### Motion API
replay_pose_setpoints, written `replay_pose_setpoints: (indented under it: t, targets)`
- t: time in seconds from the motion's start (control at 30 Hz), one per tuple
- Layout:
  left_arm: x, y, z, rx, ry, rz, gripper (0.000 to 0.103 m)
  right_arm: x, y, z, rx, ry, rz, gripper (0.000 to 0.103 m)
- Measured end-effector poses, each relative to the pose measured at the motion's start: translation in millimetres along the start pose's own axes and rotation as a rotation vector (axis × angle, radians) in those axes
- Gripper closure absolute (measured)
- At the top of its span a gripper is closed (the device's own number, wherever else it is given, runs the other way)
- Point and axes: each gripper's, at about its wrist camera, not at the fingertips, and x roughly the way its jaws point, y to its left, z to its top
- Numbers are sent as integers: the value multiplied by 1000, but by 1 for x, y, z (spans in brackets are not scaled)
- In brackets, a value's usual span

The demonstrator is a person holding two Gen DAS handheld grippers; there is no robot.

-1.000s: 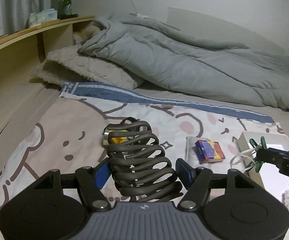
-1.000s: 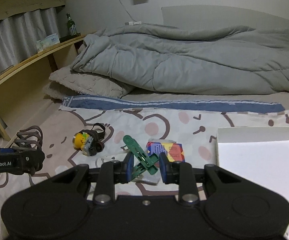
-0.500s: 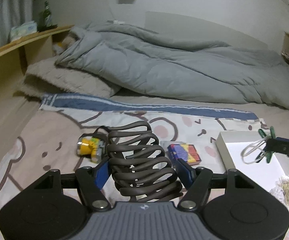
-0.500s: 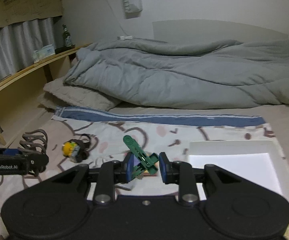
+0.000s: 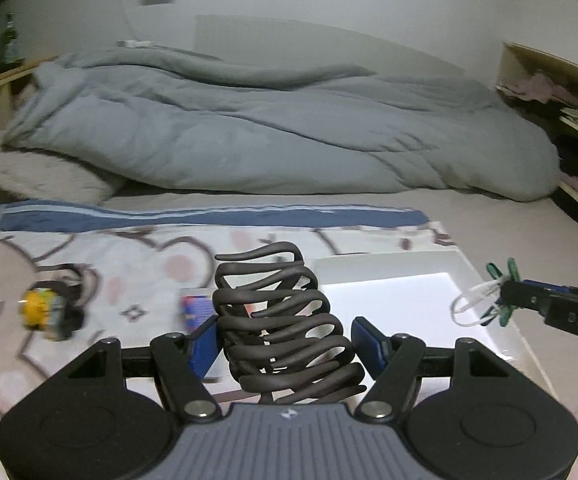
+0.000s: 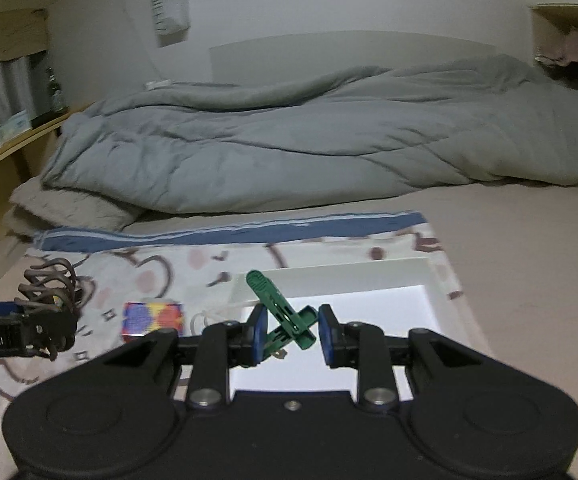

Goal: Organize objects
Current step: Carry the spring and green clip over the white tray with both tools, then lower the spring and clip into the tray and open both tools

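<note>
Your left hand-held gripper (image 5: pixel 285 340) clamps the dark coiled hair claw (image 5: pixel 281 320), your right hand-held gripper (image 6: pixel 293 330) pinches the green clip (image 6: pixel 279 308) — both poised over the white box (image 6: pixel 429 276), ready for dropping in.

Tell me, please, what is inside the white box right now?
The white box shows only a bare white floor where visible. The right gripper, shut on a green clip, covers its near part, so anything there is hidden.

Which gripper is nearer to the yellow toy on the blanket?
Left. The left gripper, holding the dark coiled clip, is beside the yellow toy; the right gripper is over the white tray, farther away.
</note>
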Motion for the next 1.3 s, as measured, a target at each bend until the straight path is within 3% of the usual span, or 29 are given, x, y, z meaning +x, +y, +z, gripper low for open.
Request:
replay_pose_setpoints:
  t: [0.5,0.73,0.87,1.07,1.23,1.3]
  targets:
    - [91,-83,-14,20,112,-104,33,47,-82,-20,8,85,-128,75]
    - [132,-107,-22,160,183,-179,33,73,-112,-40,31,158,-184,75]
    - [149,-118,-26,254,237,-204,33,89,-121,-50,44,215,-163,75]
    - [166,-122,-42,268,341,-259,33,104,-122,-55,56,304,-165,75]
    - [167,-133,-42,293,291,-259,38,103,-122,-54,78,306,-177,75]
    - [169,-138,-40,300,281,-275,38,101,-122,-54,91,296,-183,66]
